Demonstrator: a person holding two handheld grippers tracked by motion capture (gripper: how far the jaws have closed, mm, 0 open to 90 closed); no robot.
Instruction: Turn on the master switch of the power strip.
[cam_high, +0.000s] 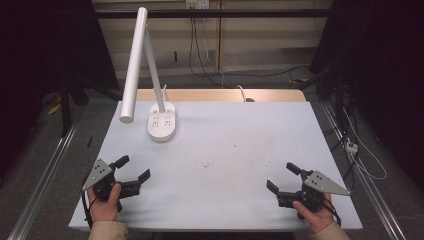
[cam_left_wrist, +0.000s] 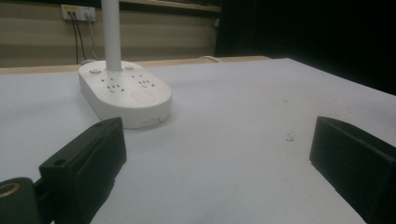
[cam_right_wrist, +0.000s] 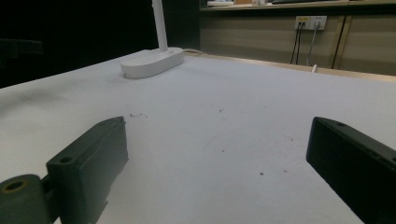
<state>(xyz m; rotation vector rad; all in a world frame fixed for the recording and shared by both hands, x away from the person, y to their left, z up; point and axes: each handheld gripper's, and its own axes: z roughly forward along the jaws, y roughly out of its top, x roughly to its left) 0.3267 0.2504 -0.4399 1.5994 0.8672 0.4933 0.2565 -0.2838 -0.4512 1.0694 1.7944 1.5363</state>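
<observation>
The work looks not yet begun: the lamp (cam_high: 161, 121) stands untouched at the far left of the tabletop (cam_high: 240, 150), well apart from both claws. The left claw (cam_high: 134, 168) and the right claw (cam_high: 283, 176) rest near the front edge, both wide open and empty. The lamp base has its long axis running away from the person; the lamp's head slants down toward the front left.

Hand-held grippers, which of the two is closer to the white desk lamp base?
The left hand-held gripper: the white oval desk lamp base stands on the table's far left, on its side; the right hand-held gripper sits across the table.
</observation>
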